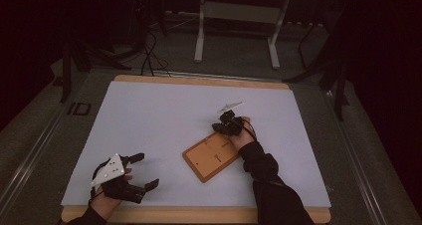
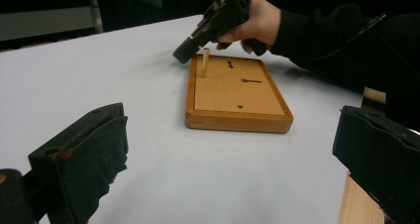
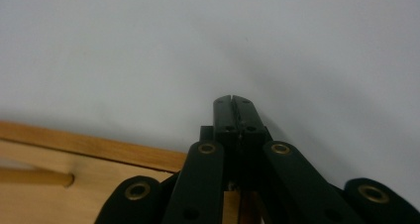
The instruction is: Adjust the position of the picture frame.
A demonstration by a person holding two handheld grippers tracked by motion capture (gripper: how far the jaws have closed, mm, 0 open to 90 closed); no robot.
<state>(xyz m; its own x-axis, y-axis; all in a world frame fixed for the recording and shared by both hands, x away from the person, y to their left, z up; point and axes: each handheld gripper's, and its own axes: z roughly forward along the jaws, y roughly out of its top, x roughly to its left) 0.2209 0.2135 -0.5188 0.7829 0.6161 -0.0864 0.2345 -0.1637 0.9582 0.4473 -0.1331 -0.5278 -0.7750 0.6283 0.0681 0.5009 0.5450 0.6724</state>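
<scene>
A flat wooden board [image 1: 211, 156] with a raised rim lies on the white mat, right of centre. In the left gripper view one short wooden peg [image 2: 204, 63] stands upright near the board's [image 2: 237, 92] far corner, and small holes and dark marks dot its face. My right gripper [image 1: 217, 127] is shut with nothing between its jaws, its tip low beside that far corner, close to the peg. In its own view the right gripper [image 3: 233, 102] points past the board's rim [image 3: 99, 149], and the peg [image 3: 34, 177] is at the left. My left gripper [image 1: 144, 171] rests open near the front left, facing the board, holding nothing [image 2: 230, 149].
The white mat [image 1: 164, 110] covers a wooden table whose edge [image 1: 199, 215] runs along the front. Beyond the table a grey metal frame [image 1: 239, 21] and dark stands and cables [image 1: 144, 46] are on the floor.
</scene>
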